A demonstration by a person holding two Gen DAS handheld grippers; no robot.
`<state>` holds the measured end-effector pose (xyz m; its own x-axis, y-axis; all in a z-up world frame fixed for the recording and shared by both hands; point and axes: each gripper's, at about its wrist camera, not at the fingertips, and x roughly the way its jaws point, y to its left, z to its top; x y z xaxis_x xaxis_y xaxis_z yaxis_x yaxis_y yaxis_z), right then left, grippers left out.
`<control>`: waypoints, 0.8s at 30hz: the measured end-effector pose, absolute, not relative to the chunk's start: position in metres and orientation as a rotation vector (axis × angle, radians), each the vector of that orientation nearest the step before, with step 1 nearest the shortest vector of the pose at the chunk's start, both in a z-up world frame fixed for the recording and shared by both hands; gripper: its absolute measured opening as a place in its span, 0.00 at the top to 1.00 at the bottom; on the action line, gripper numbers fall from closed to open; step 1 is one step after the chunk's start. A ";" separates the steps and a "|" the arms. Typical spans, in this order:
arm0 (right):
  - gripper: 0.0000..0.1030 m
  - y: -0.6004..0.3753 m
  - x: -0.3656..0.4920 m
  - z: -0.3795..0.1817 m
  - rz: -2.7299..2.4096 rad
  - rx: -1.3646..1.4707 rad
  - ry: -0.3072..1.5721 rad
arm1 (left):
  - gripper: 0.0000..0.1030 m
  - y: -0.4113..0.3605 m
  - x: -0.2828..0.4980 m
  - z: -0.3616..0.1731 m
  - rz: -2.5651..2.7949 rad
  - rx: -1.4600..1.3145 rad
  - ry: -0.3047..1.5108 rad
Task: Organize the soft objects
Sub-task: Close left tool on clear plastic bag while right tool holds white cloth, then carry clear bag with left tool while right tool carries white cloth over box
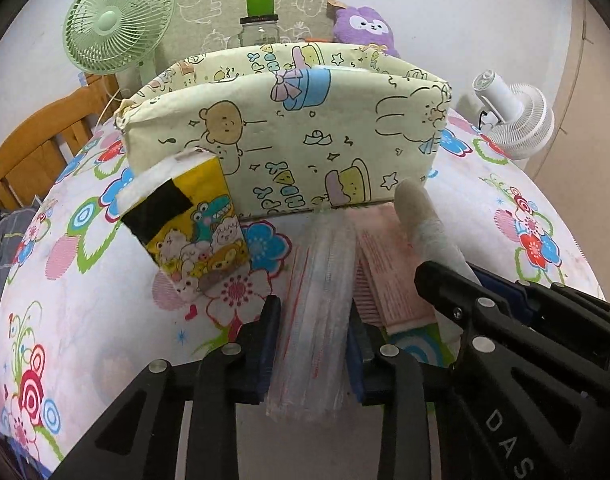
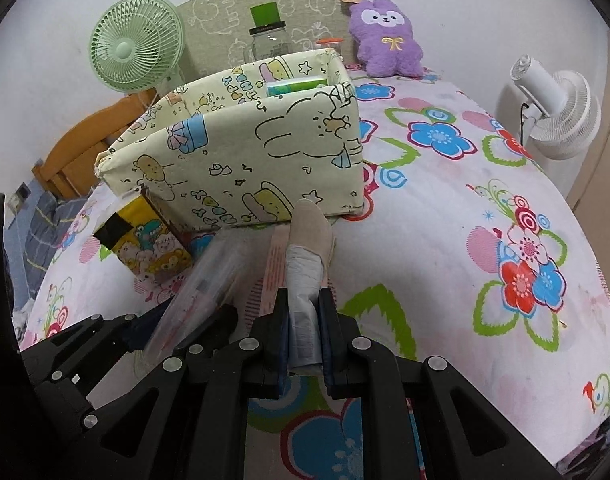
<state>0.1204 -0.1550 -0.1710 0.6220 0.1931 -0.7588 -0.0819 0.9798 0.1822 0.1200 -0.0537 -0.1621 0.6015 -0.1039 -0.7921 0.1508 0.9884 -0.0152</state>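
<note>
Both tongs are gripping: the left gripper (image 1: 311, 344) is holding a clear plastic packet (image 1: 325, 280), and the right gripper (image 2: 303, 334) is pinching a beige sock (image 2: 307, 240) by its taped end.

Both soft items are hanging just in front of the cartoon-print fabric box (image 1: 305, 140) on the flowered bedsheet (image 2: 465, 240), with a pink packet (image 1: 389, 276) lying beneath them and a yellow tissue pack (image 1: 193, 236) leaning at the box's front left corner. The step in hand looks like carrying picked items to the box; a green pack (image 2: 297, 87) is already sitting inside. Next, each gripper probably needs lifting over the front wall before letting go, as the wall is standing higher than the items.
</note>
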 end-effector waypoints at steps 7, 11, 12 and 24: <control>0.84 -0.158 0.107 -0.160 0.162 0.134 0.856 | 0.73 -0.053 0.108 -0.151 -0.145 0.038 0.892; 0.84 -0.159 0.101 -0.152 0.168 0.133 0.840 | 0.74 -0.053 0.101 -0.144 -0.142 0.031 0.875; 0.84 -0.159 0.100 -0.150 0.169 0.132 0.836 | 0.74 -0.053 0.099 -0.142 -0.143 0.027 0.870; 0.84 -0.161 0.082 -0.113 0.191 0.125 0.767 | 0.74 -0.054 0.082 -0.103 -0.131 0.014 0.793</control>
